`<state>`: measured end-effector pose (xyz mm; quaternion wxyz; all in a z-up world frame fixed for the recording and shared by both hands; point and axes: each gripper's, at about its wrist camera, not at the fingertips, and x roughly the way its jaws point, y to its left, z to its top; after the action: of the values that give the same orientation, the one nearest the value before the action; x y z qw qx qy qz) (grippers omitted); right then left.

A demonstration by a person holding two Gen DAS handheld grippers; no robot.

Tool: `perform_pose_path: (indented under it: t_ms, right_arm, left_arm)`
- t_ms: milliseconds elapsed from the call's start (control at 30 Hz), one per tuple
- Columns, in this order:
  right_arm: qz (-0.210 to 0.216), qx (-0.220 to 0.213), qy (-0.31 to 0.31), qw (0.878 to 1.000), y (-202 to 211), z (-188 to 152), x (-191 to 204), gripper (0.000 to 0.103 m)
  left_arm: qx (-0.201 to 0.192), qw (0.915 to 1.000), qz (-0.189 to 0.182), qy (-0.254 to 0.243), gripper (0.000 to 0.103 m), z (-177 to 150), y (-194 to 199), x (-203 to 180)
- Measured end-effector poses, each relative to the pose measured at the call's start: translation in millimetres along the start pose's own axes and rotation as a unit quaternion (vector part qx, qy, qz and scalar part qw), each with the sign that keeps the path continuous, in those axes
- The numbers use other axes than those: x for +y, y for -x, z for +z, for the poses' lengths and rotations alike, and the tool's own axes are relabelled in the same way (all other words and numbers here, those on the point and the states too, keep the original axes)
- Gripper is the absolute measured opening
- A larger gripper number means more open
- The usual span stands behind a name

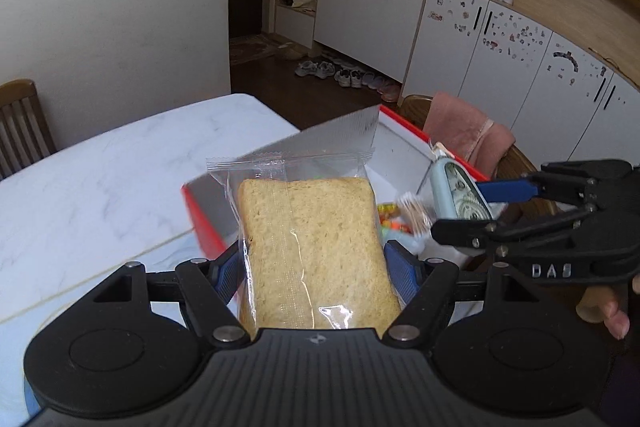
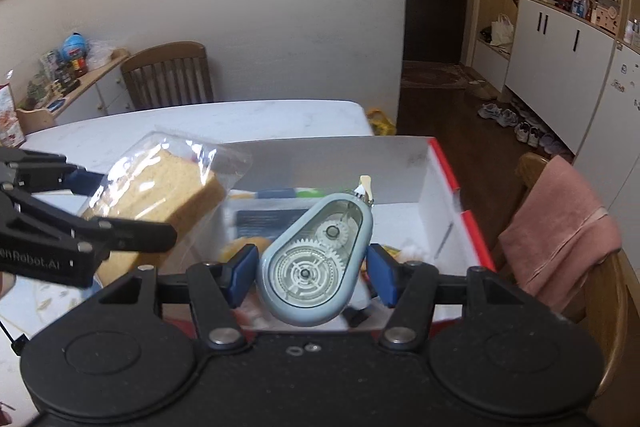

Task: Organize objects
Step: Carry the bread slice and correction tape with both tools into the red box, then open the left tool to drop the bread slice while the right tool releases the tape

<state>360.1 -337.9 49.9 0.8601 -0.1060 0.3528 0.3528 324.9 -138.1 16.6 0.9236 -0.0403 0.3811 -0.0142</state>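
My left gripper [image 1: 316, 273] is shut on a slice of bread in a clear wrapper [image 1: 312, 247] and holds it above the near-left corner of a red box [image 1: 404, 125] with a white inside. The bread also shows in the right wrist view [image 2: 160, 183]. My right gripper [image 2: 310, 269] is shut on a pale blue correction tape dispenser [image 2: 316, 259] with visible gears, held over the box [image 2: 444, 163]. The dispenser shows in the left wrist view [image 1: 460, 195] too. Small colourful items [image 1: 390, 219] lie in the box.
The box sits on a white marble table [image 1: 120, 167]. A wooden chair with a pink towel [image 2: 560, 227] stands right of the box. Another wooden chair [image 2: 168, 75] is at the far side. Cabinets [image 1: 500, 39] and shoes [image 1: 344, 75] line the room beyond.
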Motion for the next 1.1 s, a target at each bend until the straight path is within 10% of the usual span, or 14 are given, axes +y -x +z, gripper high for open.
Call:
perform_pose_path:
  t_ms: [1100]
  right_arm:
    - [0.019, 0.114, 0.068, 0.991, -101, -6, -37, 0.053]
  left_arm:
    - [0.103, 0.9916, 0.02, -0.076, 0.073, 21, -133, -22]
